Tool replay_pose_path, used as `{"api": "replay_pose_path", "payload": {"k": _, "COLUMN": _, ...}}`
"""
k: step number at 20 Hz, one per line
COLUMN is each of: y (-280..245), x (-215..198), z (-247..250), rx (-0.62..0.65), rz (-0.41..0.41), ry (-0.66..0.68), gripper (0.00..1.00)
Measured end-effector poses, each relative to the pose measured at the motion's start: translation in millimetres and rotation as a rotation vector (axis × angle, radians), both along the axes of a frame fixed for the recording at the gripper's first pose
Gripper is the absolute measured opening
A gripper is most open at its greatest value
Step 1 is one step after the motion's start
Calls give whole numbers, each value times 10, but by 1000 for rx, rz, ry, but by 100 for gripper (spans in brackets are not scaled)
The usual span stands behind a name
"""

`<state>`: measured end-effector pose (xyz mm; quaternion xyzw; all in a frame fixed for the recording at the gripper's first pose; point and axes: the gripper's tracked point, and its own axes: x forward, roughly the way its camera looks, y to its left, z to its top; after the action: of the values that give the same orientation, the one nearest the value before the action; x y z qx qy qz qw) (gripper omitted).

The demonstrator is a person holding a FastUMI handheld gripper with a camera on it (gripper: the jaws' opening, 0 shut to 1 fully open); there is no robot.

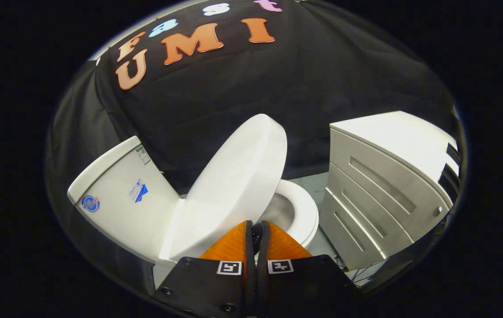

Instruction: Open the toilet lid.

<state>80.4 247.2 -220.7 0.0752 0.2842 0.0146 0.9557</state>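
Toilet lid stands raised at a steep angle just beyond our gripper, leaning back toward the tank on the left but not yet resting against it, as far as we can tell. To the right of the lid we see the seat lying flat around the bowl opening, so only the lid has come up. Our gripper's fingers are drawn almost together with just a thin slit between them, and the lid's near edge sits right at their tips; whether they pinch that edge or merely press beside it we cannot tell. A white cabinet with drawers stands on the right, apart from the toilet, with a strip of floor between them. We judge the task mostly done: the lid is well off the seat, and what is left is to tip it the last bit back toward the tank and let go.
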Motion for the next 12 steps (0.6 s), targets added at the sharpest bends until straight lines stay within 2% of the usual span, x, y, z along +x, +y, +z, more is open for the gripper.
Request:
{"api": "replay_pose_path", "payload": {"k": 8, "y": 337, "x": -18, "z": 347, "rx": -126, "rz": 26, "ry": -60, "gripper": 8}}
{"api": "replay_pose_path", "payload": {"k": 12, "y": 612, "x": -30, "z": 548, "rx": -238, "rz": 66, "ry": -120, "gripper": 8}}
